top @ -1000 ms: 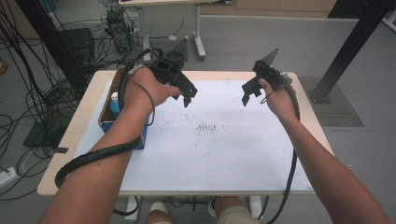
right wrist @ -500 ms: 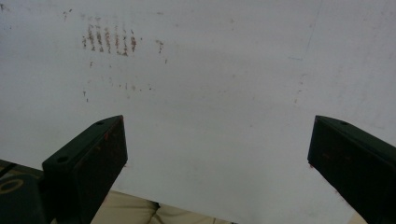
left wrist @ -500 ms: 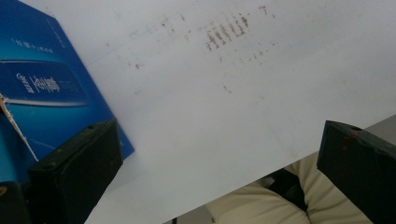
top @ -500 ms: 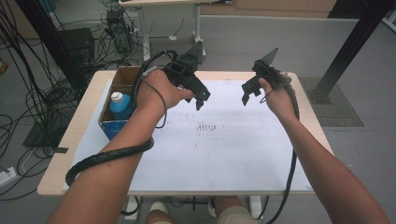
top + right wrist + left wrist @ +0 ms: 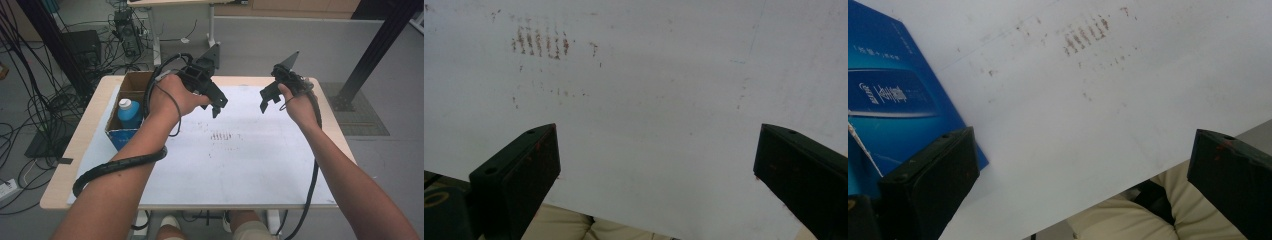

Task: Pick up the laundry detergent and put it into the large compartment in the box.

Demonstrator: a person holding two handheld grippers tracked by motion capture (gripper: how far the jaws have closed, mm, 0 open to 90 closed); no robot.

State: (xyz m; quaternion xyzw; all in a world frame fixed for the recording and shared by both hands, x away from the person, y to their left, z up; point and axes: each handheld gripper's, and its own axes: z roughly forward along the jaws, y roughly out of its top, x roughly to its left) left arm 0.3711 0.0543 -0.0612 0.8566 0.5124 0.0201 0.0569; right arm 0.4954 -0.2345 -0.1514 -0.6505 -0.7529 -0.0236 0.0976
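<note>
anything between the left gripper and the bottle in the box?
Nothing visible in the air between them. The left gripper hangs open over the white sheet; the blue bottle stands inside the cardboard box, whose near wall shields it sideways, top open.

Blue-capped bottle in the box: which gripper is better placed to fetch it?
Left, probably. The left gripper hangs open on the same side as the cardboard box holding the bottle. The right gripper, also open, hangs farther off and would have to cross the left arm.

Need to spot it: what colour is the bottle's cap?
White cap on a blue bottle; high view.
</note>
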